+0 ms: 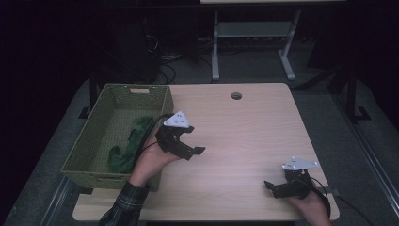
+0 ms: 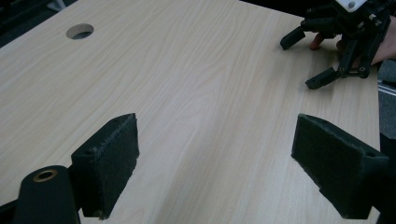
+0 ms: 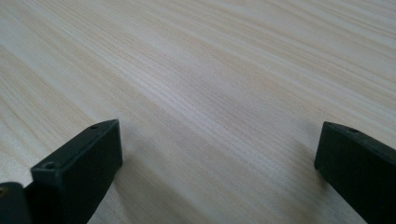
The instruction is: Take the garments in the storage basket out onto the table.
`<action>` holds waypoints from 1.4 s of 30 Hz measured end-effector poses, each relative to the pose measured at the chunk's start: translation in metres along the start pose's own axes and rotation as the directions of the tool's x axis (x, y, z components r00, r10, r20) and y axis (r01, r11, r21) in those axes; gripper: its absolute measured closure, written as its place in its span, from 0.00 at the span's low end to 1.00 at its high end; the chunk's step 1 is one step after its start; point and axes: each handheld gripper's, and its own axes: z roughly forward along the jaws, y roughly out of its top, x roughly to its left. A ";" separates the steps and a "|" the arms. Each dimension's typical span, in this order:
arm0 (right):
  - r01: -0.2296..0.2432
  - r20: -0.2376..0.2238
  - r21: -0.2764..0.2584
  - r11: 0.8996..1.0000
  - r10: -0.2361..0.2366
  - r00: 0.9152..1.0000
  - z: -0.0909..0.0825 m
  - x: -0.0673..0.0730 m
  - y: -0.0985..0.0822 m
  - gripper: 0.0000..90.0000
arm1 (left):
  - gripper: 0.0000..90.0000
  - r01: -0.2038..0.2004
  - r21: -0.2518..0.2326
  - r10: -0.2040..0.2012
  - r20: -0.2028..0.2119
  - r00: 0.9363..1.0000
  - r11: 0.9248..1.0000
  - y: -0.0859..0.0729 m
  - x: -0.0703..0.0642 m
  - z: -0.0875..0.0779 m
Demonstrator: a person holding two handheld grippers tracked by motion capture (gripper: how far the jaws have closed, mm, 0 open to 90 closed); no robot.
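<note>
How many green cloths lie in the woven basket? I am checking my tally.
1. A dark green cloth lies crumpled in the green woven basket, along its right side beside the left gripper. More could be hidden beneath it.

A dark green cloth (image 1: 128, 143) lies crumpled and stretched lengthwise inside the olive woven basket (image 1: 89, 136) at the left of the frame, along its right wall.

Cloth (image 1: 126, 148) lies in basket (image 1: 104, 101) at table's (image 1: 244, 127) left edge.
</note>
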 end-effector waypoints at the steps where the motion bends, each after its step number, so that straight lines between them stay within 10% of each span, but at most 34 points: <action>1: -0.001 0.000 0.000 1.000 0.001 1.000 0.000 0.000 0.000 0.01 | 0.16 0.001 -0.002 -0.001 -0.003 1.000 1.000 0.000 0.001 -0.002; 31: -0.002 0.000 0.000 1.000 0.002 1.000 0.000 0.000 0.000 0.01 | 0.18 0.032 0.035 -0.028 -0.113 0.993 0.999 -0.015 0.023 -0.048; 42: -0.002 0.000 0.000 1.000 0.002 1.000 0.000 0.000 0.000 0.01 | 0.21 0.076 0.050 -0.065 -0.191 0.979 0.996 -0.027 0.036 -0.068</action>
